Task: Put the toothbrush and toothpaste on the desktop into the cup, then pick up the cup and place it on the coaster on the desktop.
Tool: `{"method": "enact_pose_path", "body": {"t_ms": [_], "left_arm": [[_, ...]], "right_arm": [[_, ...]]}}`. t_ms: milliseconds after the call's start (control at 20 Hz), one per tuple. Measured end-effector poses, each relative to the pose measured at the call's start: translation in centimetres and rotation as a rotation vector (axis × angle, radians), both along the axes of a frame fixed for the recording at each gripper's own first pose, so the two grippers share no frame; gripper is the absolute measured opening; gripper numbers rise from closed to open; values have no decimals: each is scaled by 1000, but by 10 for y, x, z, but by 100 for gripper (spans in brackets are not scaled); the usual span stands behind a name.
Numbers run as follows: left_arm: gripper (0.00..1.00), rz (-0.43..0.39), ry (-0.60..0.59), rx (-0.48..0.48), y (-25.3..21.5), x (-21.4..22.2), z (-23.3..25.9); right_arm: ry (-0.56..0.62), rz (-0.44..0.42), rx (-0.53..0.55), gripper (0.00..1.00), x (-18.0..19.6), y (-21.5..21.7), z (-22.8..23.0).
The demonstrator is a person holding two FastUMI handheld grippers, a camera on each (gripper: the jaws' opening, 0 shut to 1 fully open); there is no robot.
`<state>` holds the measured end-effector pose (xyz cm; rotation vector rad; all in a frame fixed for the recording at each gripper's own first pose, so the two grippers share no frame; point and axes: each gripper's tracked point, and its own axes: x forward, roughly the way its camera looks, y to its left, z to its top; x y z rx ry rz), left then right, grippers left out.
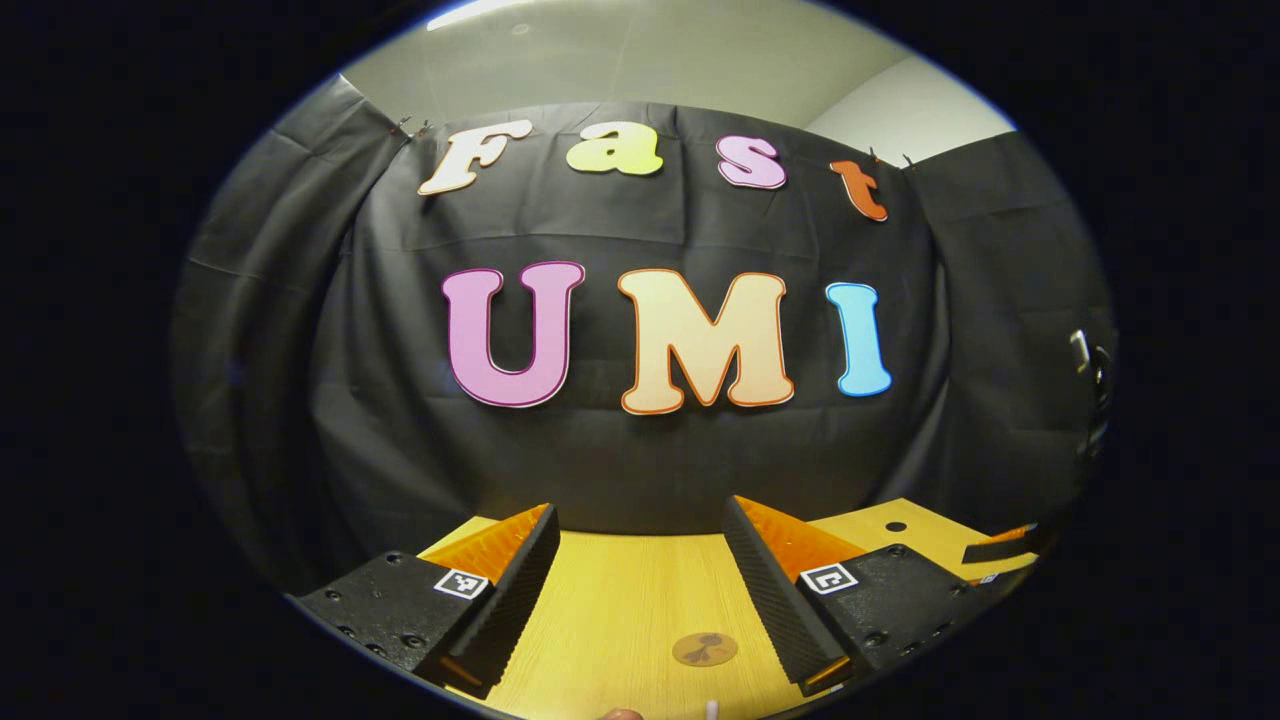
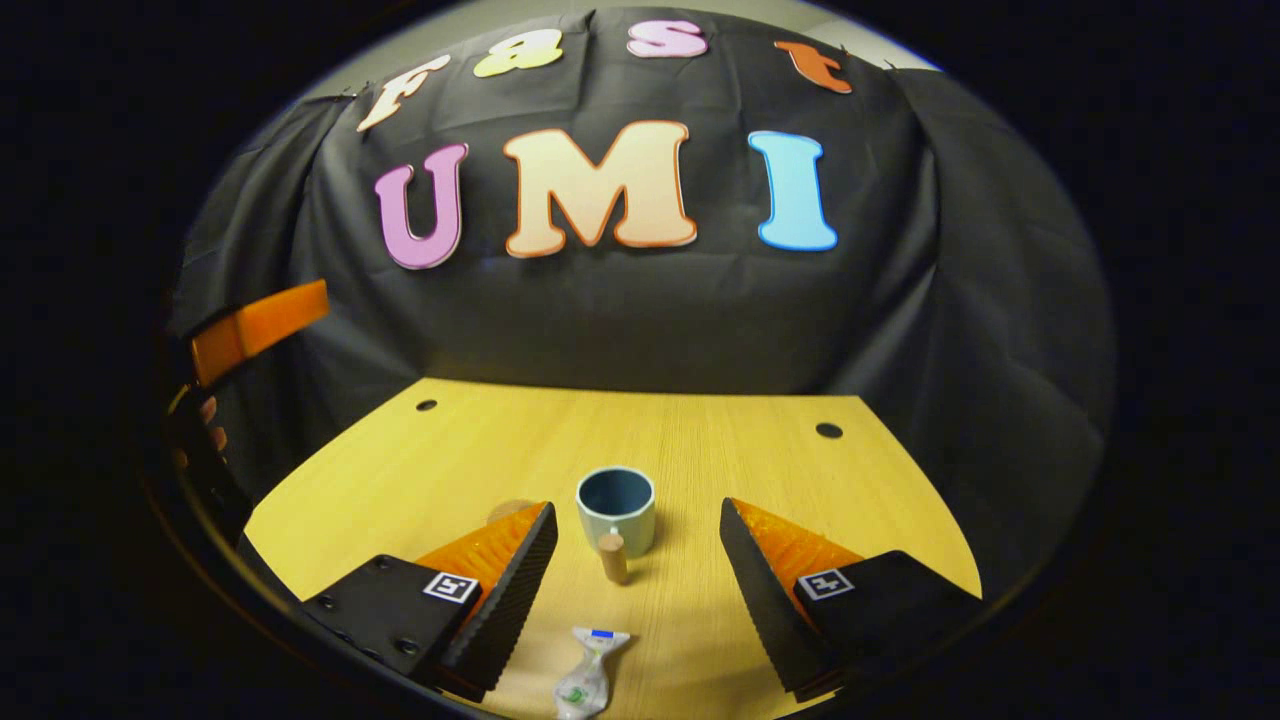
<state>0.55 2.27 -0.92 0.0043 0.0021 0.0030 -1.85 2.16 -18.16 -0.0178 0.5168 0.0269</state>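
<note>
Both tongs gape wide and hold nothing.

Right tongs [image 2: 637, 560], in the right gripper view: fingers spread, nothing between the pads, hovering above the table [image 2: 860, 500]. The cup [image 2: 616, 508] stands upright dead ahead, just past the fingertips and roughly centred in the gap, mouth open to the top and looking empty. A short wooden handle or peg [image 2: 612, 557] sits at its near side, touching or nearly so; can't tell whether it belongs to the cup. The toothpaste [image 2: 588, 675], a crumpled tube or sachet, lies on the table below the tongs, nearer the camera than the cup, long axis running roughly along the tongs' line of sight toward the cup. A tan disc edge [image 2: 512, 509] shows behind the left finger; may be the coaster, mostly hidden.

Left tongs [image 1: 640, 560], in the left gripper view: same wide spread, nothing gripped, aimed at the wall with bare table between the fingers. The coaster [image 1: 704, 649] lies flat on the table inside the gap, slightly right of centre. A pale tip [image 1: 711, 708] pokes in at the bottom edge, possibly the toothbrush; too little visible to say.

Judgement: right side is nearer the toothpaste and cup, so it should take the toothpaste by dropping down and back, fingers closing across the tube's short axis. Nothing is in the cup yet.
</note>
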Motion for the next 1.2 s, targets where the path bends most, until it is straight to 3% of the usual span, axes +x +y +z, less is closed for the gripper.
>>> {"method": "enact_pose_path", "body": {"t_ms": [300,350,500,650,800,850,950,1000,1200], "left_arm": [[100,2,14,3,6,1,-8],[96,2,15,4,8,1,-8],[100,4,25,8,13,2,-12],[96,11,38,4,19,1,-17],[96,14,56,5,24,1,-25],[96,16,63,8,25,0,-27],[96,18,68,12,26,-1,-30],[96,18,71,15,26,-1,-30],[96,21,90,24,28,-5,-38]], "right_arm": [[224,3,7,99,-27,7,-68],[260,5,12,98,-31,9,-78],[365,-2,0,98,-45,10,-108],[465,1,-29,97,-61,10,-133],[534,13,-20,94,-73,16,-152],[545,14,-22,98,-74,17,-157],[576,23,-24,93,-78,21,-167],[588,27,-28,97,-80,22,-172],[630,59,-54,87,-84,27,-187]]}}
